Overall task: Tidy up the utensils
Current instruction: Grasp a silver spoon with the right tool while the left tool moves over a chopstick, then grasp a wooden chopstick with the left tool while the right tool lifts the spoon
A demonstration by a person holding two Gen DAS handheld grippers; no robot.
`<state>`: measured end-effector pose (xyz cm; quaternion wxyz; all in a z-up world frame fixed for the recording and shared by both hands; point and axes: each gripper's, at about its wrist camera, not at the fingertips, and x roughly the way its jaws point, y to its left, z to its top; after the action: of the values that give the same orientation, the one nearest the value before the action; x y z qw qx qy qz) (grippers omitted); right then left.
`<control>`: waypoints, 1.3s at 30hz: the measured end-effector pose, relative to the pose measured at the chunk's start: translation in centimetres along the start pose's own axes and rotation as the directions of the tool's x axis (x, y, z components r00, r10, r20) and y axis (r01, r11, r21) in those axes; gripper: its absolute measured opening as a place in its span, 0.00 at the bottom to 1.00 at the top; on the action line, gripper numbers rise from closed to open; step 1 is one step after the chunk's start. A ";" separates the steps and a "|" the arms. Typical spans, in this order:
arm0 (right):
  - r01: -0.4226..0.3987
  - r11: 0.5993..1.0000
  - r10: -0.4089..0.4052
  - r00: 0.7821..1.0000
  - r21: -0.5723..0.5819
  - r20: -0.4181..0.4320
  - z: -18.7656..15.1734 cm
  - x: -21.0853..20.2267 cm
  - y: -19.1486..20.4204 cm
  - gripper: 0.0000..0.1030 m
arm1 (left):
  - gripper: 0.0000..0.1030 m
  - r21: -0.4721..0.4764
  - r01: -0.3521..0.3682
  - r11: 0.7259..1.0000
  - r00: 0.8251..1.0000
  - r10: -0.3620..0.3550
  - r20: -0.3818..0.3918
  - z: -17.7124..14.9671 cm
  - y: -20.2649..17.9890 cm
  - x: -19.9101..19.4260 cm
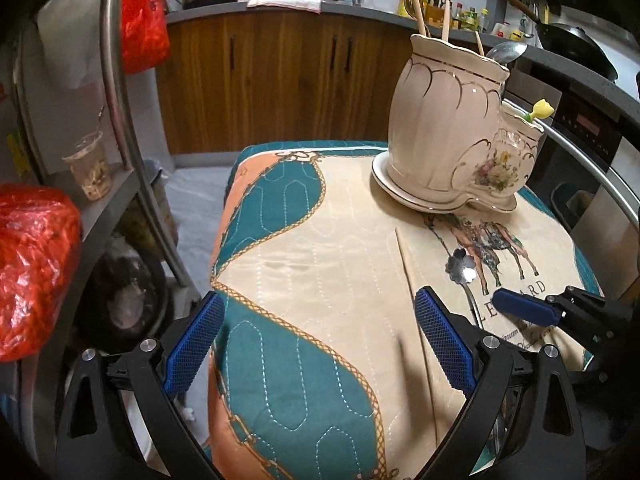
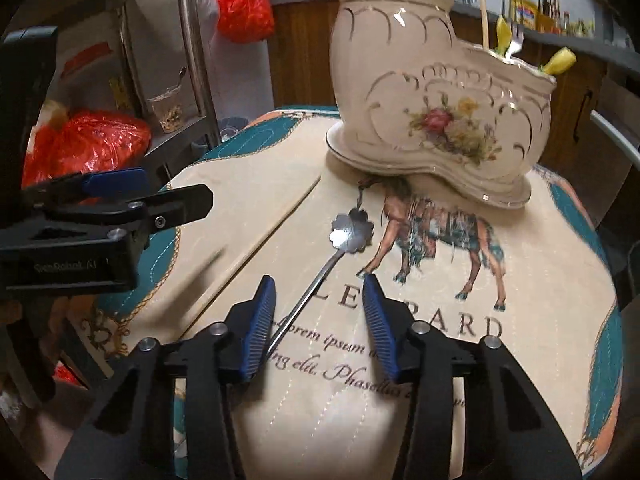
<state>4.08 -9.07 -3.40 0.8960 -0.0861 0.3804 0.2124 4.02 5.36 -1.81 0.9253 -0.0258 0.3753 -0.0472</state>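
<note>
Right gripper: spread, straddling the spoon's handle, apparently lined up for a pinch.
Left gripper: spread, empty, beside the chopstick.
Spoon: flat on the quilted mat, flower bowl towards the holder.
Ceramic holder: upright beyond, already holding utensils, the likely destination.

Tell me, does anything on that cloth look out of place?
Yes: a flower-headed spoon and a single chopstick lie loose on the cloth, while the other utensils stand in the ceramic holder. Both grippers, the left gripper and the right gripper, are open; nothing is spilled or broken.
</note>
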 end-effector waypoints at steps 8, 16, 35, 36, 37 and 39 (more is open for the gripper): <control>-0.016 0.999 0.016 1.000 0.043 -0.012 0.5 0.1 -1.5 0.08 | 0.93 0.025 0.016 1.000 1.000 -0.016 -0.018 0.0 -1.0 0.6; -0.022 0.994 0.022 1.000 0.109 0.003 0.5 -1.2 -4.7 0.03 | 0.91 0.098 0.077 0.992 0.996 -0.072 -0.056 -0.4 -3.4 0.9; 0.002 0.999 -0.001 1.000 0.055 -0.023 -0.3 -1.9 -7.5 0.03 | 0.09 0.211 0.054 0.976 0.995 -0.035 -0.095 -0.4 -6.7 2.8; -0.004 0.998 0.005 1.000 0.057 -0.016 -0.2 -2.0 -7.5 0.03 | 0.07 0.207 0.050 0.977 0.995 -0.031 -0.093 -0.3 -6.6 2.9; -0.010 0.998 0.010 1.000 0.059 -0.008 -0.2 -2.1 -7.5 0.03 | 0.06 0.202 0.054 0.978 0.995 -0.037 -0.090 -0.2 -6.4 2.9; -0.025 0.998 0.023 1.000 0.064 0.018 -0.1 -2.6 -7.4 0.03 | 0.06 0.186 0.069 0.980 0.995 -0.053 -0.088 -0.1 -6.1 2.9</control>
<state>5.71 -16.59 -1.62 0.8989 -0.0509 0.3803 0.2116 5.60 -1.01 -3.36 0.9055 0.0527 0.4058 -0.1121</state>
